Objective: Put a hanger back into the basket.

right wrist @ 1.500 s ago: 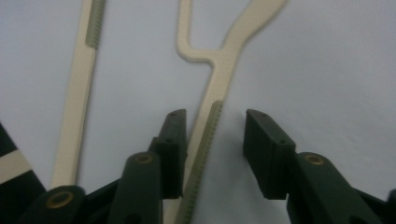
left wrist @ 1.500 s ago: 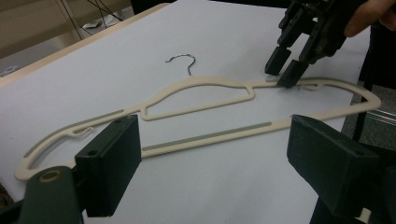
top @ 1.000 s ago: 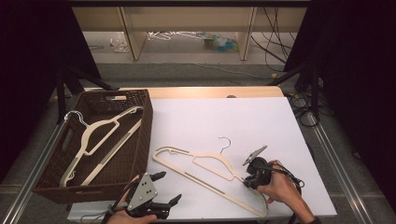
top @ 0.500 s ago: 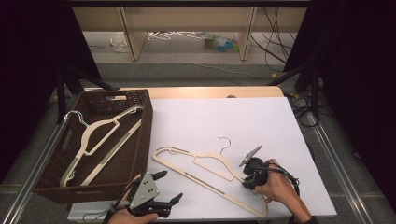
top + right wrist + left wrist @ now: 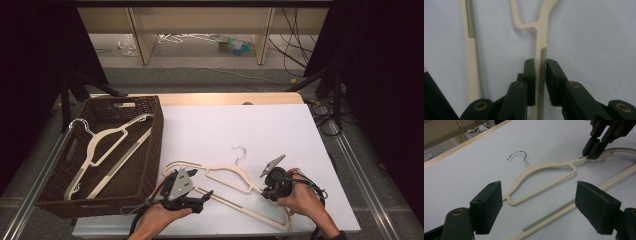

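A cream plastic hanger (image 5: 227,173) with a wire hook lies flat on the white table top, near the front edge. My right gripper (image 5: 267,193) is shut on its right shoulder; in the right gripper view the ribbed arm of the hanger (image 5: 541,32) runs between the closed jaws of the right gripper (image 5: 540,65). My left gripper (image 5: 202,199) stands open just above the hanger's left end and lower bar, holding nothing. From the left gripper (image 5: 539,205) I see the hanger (image 5: 544,167) ahead and the right gripper (image 5: 594,148) pinching its far arm.
A dark woven basket (image 5: 154,150) stands at the table's left with another cream hanger (image 5: 107,145) inside it. The white sheet (image 5: 250,125) stretches back to the wooden table edge (image 5: 225,98). Cables and a low shelf lie beyond the table.
My left gripper has moved right and forward, from beside the basket's front corner to the hanger's left end. The right gripper has stayed on the hanger's shoulder.
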### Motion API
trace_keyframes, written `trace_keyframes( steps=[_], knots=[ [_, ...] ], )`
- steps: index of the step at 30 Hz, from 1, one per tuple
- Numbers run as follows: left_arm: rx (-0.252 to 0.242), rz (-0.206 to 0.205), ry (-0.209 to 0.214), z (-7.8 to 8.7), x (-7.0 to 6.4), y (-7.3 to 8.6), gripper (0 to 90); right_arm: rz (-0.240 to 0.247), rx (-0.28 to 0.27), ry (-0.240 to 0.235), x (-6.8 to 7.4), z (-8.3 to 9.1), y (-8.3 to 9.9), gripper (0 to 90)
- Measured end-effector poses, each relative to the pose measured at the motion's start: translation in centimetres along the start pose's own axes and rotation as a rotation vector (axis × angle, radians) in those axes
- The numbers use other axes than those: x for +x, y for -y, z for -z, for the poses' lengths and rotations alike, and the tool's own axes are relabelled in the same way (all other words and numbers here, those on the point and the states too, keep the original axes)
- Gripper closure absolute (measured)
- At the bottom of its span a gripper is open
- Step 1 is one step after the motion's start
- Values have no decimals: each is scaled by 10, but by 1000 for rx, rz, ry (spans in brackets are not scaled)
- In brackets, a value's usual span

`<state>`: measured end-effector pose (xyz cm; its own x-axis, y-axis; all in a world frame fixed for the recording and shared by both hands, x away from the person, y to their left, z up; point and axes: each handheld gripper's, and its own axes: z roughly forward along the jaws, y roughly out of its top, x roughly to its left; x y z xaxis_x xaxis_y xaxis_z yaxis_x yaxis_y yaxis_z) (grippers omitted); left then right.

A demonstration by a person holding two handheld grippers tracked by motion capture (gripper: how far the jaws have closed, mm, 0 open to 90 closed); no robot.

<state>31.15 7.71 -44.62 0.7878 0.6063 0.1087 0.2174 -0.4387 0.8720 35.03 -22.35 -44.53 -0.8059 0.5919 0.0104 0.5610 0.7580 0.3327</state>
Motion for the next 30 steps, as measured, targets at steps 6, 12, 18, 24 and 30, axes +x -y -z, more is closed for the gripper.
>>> trace_keyframes(
  steps=[6, 12, 18, 24, 30],
  knots=[
    [47, -28, 29, -38, 12, -18, 222, 23, -8, 11, 2, 8, 3, 792],
    [162, -56, 12, -73, 23, -14, 247, 35, -17, 17, 5, 16, 4, 792],
    [228, -82, 20, -93, 32, -9, 268, 59, -27, 31, 8, 22, 2, 792],
    [255, -114, 37, -102, 32, -10, 300, 63, -45, 40, 11, 26, 1, 792],
    [265, -140, 37, -113, 27, -13, 354, 78, -55, 32, 13, 30, 0, 791]
  ],
)
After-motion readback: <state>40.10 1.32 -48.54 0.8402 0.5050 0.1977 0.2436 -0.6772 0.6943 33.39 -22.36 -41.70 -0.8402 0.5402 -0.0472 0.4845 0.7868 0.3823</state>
